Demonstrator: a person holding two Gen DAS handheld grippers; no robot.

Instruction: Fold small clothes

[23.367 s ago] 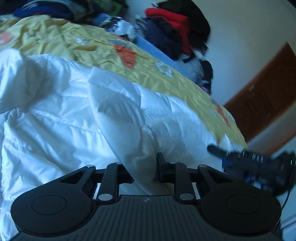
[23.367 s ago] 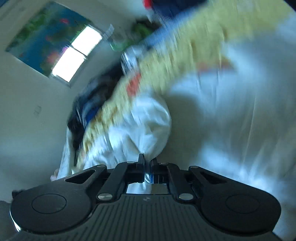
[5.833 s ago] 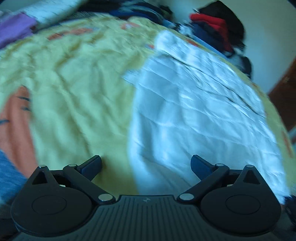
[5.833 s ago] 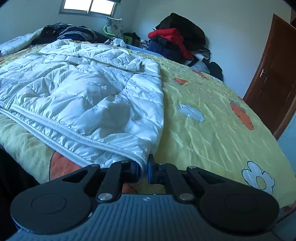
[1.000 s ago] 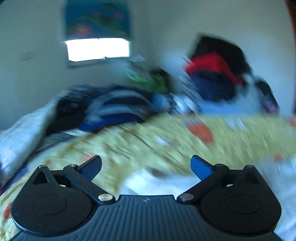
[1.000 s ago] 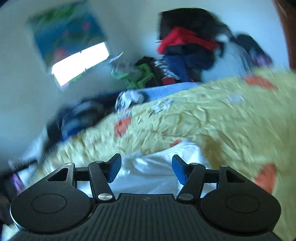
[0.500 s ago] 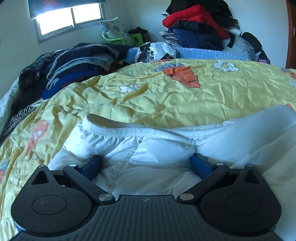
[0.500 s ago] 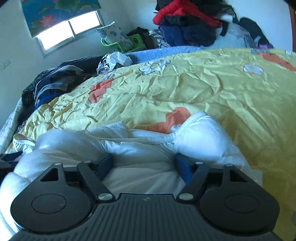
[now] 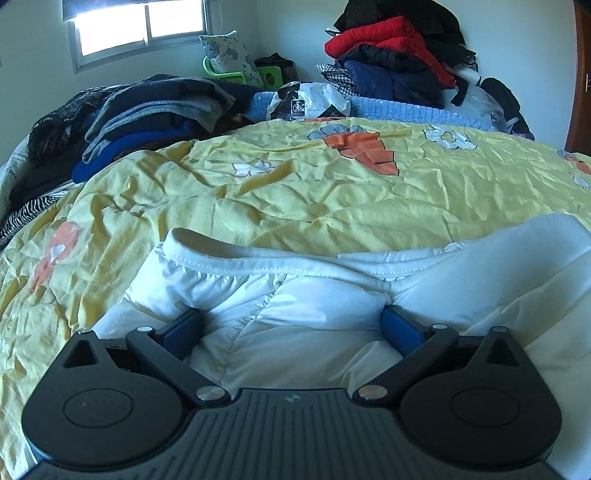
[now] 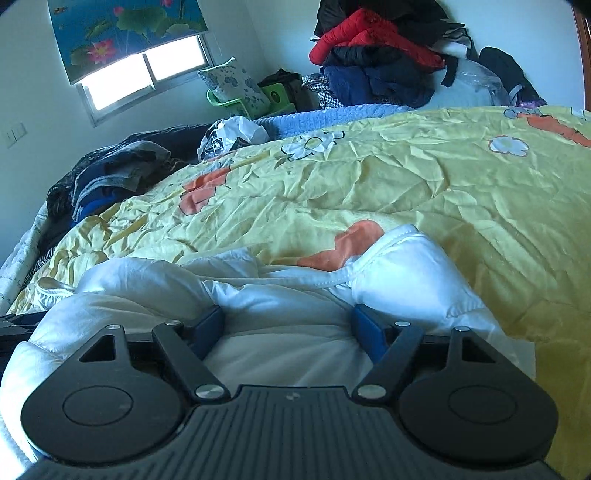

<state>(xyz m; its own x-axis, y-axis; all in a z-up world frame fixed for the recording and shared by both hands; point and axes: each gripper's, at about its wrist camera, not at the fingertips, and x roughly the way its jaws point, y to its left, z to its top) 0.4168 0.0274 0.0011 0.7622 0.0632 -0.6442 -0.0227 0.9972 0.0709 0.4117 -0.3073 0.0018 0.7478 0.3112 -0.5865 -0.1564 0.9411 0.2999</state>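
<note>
While spread, both claws press white jacket (image 9: 303,325).

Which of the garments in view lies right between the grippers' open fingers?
The white padded jacket, bunched on the yellow quilt. The other clothes sit far off: a dark folded stack and a red-topped pile.

A yellow carrot-print bedspread (image 9: 332,192) lies below piled coats (image 9: 395,62) and a window (image 9: 140,29).
</note>
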